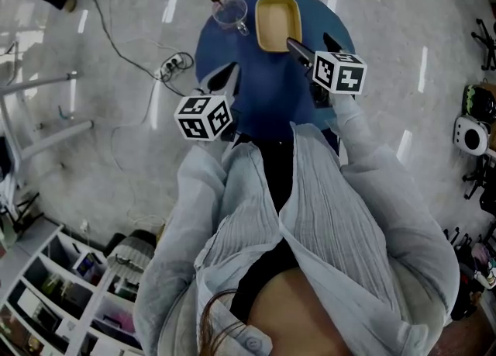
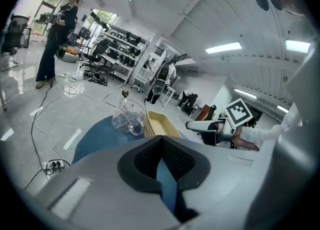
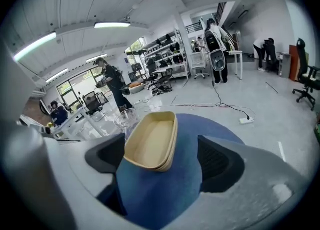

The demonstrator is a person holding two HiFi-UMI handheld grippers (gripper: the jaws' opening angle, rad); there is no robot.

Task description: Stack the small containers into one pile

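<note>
While pointing the right gripper (image 1: 308, 38) forward, jaws spread wide with nothing between them, faces the nested tan containers (image 1: 277, 22) just ahead and a little to its left, set as one pile at the far side of the blue table (image 1: 256, 98) beside a clear jug (image 1: 230, 12). Long axis running away from the person, hence any grip across the short width. Holds the left gripper (image 2: 161, 149) pinched shut on nothing, farther back; right judged nearer.
</note>
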